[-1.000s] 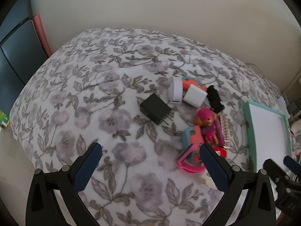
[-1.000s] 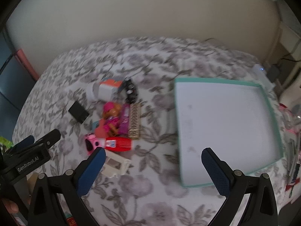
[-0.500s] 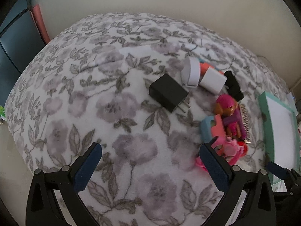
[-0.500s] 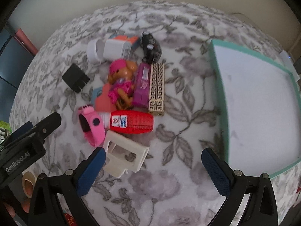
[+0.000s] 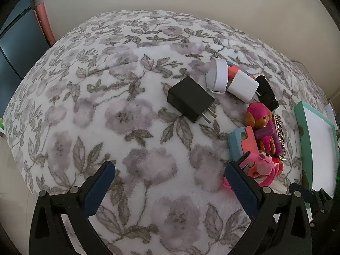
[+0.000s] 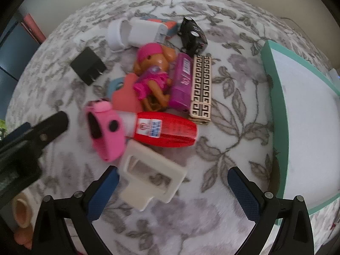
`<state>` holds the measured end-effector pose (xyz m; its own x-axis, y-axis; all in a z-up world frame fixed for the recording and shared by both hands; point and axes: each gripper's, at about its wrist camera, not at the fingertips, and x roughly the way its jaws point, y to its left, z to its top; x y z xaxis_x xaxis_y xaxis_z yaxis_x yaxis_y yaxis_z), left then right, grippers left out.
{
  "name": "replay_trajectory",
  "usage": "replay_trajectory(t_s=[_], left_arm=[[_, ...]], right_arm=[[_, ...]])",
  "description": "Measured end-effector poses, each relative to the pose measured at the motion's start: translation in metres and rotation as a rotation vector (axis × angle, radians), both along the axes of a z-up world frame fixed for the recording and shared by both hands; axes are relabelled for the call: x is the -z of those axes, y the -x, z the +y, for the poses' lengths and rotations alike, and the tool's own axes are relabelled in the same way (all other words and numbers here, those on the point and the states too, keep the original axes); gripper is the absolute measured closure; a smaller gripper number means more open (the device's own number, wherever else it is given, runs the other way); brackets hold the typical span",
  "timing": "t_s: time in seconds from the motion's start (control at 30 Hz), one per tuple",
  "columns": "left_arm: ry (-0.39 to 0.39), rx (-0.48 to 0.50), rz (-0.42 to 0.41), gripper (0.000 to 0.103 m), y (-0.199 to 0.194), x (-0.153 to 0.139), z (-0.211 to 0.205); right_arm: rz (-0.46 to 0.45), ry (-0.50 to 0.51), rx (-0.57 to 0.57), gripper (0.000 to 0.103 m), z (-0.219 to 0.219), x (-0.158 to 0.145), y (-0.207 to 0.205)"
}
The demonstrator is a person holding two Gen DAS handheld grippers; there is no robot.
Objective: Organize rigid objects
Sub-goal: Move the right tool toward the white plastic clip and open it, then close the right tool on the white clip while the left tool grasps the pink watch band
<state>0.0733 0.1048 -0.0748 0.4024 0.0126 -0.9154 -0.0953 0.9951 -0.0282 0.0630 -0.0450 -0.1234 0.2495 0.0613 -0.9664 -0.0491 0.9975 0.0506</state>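
**Line up on the cream frame before you close on it**

Both sets of jaws stand wide apart and hold nothing. Your right gripper [image 6: 172, 193] hovers just over the cream plastic frame [image 6: 148, 178], the nearest piece of the pile on the floral bedspread [image 5: 127, 114], with the frame lying partly between its fingers, nearer the left one. Shift a little to the left so the frame sits centred, then pinch across its narrow stem, not the open windows, which would likely flex or slip. The red bottle [image 6: 167, 132] and pink band [image 6: 106, 131] lie touching or just beside the frame, so lift straight up to avoid dragging them. The teal tray [image 6: 276, 106] waits empty to your right and looks like the place to set things. Your left gripper [image 5: 170, 187] hovers over bare bedspread, well short of the black charger [image 5: 190, 101]; keep it clear of the pile.
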Motion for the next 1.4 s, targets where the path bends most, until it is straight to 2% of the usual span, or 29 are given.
replay_trajectory(t_s=[0.1, 0.23, 0.33, 0.53, 0.73, 0.9, 0.93, 1.03, 1.13, 1.27, 1.4], left_arm=[[0.004, 0.008, 0.003, 0.000, 0.001, -0.001, -0.003], [0.009, 0.034, -0.008, 0.000, 0.002, -0.006, -0.010], [0.027, 0.060, -0.012, 0.000, 0.002, -0.009, -0.017], [0.059, 0.123, -0.012, 0.000, 0.000, -0.013, -0.035], [0.064, 0.173, 0.012, 0.000, -0.002, -0.007, -0.051], [0.060, 0.193, 0.025, 0.000, -0.004, 0.001, -0.062], [0.060, 0.195, 0.025, 0.001, -0.004, 0.002, -0.062], [0.069, 0.208, 0.033, 0.016, -0.003, 0.006, -0.065], [0.103, 0.216, 0.050, 0.025, -0.004, 0.011, -0.066], [0.148, 0.247, 0.050, 0.045, -0.003, 0.011, -0.070], [0.148, 0.251, 0.047, 0.046, -0.004, 0.012, -0.072]], right_arm=[[-0.004, -0.012, 0.021, 0.000, -0.006, 0.005, 0.000], [-0.029, 0.042, 0.057, 0.000, -0.018, 0.001, 0.001], [-0.005, -0.013, 0.105, 0.001, -0.037, 0.002, 0.003], [0.006, -0.073, 0.149, 0.010, -0.058, -0.002, 0.007], [0.013, -0.089, 0.158, 0.016, -0.069, -0.009, 0.019], [0.018, -0.101, 0.169, 0.017, -0.071, -0.017, 0.030], [0.019, -0.104, 0.171, 0.017, -0.073, -0.017, 0.030], [0.021, -0.107, 0.176, 0.017, -0.074, -0.016, 0.028], [0.022, -0.101, 0.174, 0.017, -0.074, -0.015, 0.027], [0.021, -0.093, 0.170, 0.017, -0.072, -0.011, 0.023], [0.020, -0.093, 0.170, 0.017, -0.070, -0.010, 0.021]])
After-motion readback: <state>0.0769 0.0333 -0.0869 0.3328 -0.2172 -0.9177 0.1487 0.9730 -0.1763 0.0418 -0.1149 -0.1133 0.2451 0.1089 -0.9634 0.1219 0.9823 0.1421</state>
